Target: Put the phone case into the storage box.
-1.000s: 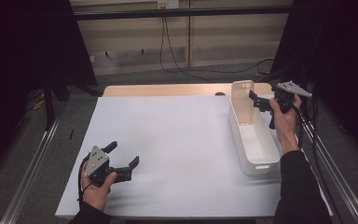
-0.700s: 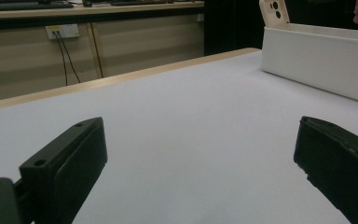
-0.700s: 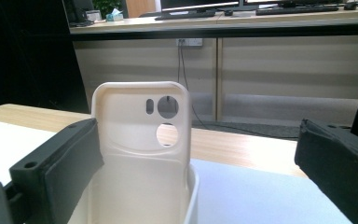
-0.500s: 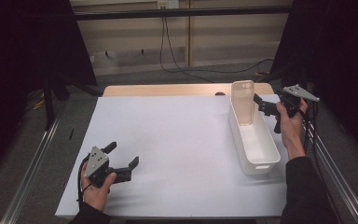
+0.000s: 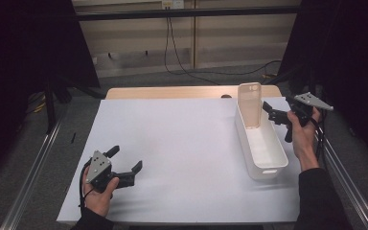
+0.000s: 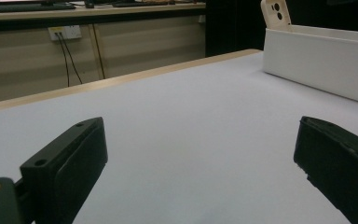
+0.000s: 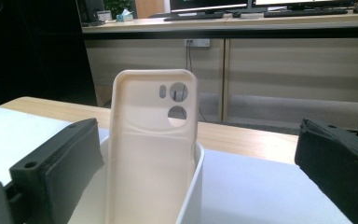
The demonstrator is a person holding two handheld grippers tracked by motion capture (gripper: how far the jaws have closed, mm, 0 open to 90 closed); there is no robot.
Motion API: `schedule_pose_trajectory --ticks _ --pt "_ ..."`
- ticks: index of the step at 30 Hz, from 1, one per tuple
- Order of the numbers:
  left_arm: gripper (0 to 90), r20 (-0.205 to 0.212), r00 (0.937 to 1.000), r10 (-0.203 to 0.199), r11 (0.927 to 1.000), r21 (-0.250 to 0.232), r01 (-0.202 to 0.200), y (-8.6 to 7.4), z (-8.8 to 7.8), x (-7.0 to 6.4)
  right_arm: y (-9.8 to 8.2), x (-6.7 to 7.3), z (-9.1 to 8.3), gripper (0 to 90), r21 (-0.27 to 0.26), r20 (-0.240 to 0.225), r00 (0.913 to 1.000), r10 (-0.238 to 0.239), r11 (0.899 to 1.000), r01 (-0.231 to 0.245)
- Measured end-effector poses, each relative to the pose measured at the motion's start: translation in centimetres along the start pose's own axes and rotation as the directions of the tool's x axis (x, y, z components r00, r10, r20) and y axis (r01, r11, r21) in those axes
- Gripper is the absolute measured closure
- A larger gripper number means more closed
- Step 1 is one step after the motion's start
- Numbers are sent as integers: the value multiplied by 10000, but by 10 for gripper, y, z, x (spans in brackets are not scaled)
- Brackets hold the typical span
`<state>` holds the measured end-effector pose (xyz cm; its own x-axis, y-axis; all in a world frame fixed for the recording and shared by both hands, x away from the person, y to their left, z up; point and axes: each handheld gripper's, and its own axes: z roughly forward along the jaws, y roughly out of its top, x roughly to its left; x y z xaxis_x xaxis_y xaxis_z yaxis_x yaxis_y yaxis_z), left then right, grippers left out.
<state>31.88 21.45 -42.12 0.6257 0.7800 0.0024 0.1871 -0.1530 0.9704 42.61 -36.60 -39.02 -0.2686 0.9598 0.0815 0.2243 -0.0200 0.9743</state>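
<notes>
Phone case, cream-coloured with round camera cut-outs near its top, stands upright at the far end of a long white bin on the right side of the counter.

Nearest the person, the left gripper rests low over the near left part of the counter, held in a hand, with its jaws spread wide and nothing between them; its own view looks across bare white surface toward the bin and the case well apart from it.

Farther off, the right gripper is held just beside the bin's far right rim, pointing at the case. Its jaws are spread too, apart from the case, which stands between them in the right gripper view, leaning against the bin's end wall.

Beyond the counter's wooden far edge, cables hang down a pale wall.
</notes>
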Motion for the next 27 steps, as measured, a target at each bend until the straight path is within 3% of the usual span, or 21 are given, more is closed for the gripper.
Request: schedule_pose_trajectory --ticks 14,27 --pt "25 -23 10000 -7 10000 -34 7 0 -2 1 -1 7 -21 0 -234 -134 9999 -48 9997 44" --pt "26 -70 10000 19 10000 -54 -19 0 -4 1 -9 8 -46 0 -396 67 10000 18 9992 -16"
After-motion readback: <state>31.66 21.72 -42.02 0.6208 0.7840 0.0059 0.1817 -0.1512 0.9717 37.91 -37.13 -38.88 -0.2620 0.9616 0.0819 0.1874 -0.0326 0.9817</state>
